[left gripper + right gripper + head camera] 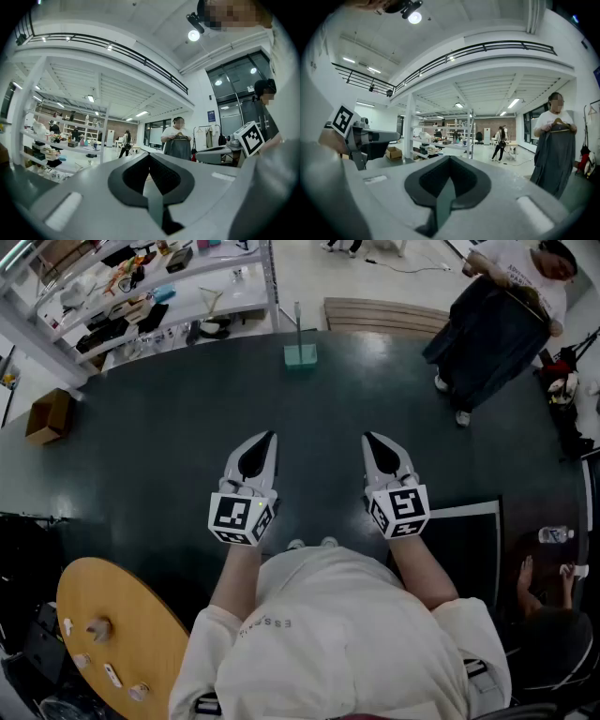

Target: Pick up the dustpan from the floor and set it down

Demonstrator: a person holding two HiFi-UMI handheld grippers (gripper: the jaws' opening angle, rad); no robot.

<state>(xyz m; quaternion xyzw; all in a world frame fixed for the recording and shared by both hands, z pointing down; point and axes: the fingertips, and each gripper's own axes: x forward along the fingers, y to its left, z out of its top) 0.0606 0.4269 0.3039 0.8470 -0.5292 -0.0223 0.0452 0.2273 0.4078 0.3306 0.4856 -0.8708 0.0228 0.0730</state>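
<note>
1. On the dark floor mat (169,427) in the head view, the dustpan (300,354) stands with its pale green pan down and its thin handle upright. It is well ahead of both grippers, roughly midway between the lines along which they point, and touches neither. The left gripper (269,436) and right gripper (367,437) are held side by side over the mat, apart from each other. Each has its jaw tips drawn together into a point, with nothing between them. A shelving rack (159,292) stands beyond the mat at the upper left, and a cardboard box (49,415) sits at the mat's left edge. A round wooden table (117,634) is at the lower left. A person holding up a dark garment (492,334) stands at the upper right.

2. Along the left gripper view, the left gripper (150,157) has its jaws closed tip to tip and empty, pointing level across the room. The right gripper's marker cube (251,138) shows at the right edge. The garment holder (178,140) is straight ahead in the distance.

3. Along the right gripper view, the right gripper (449,158) is likewise fully closed, gripping nothing. The left gripper's marker cube (342,119) shows at the left, and the dark garment (555,157) hangs at the right.
</note>
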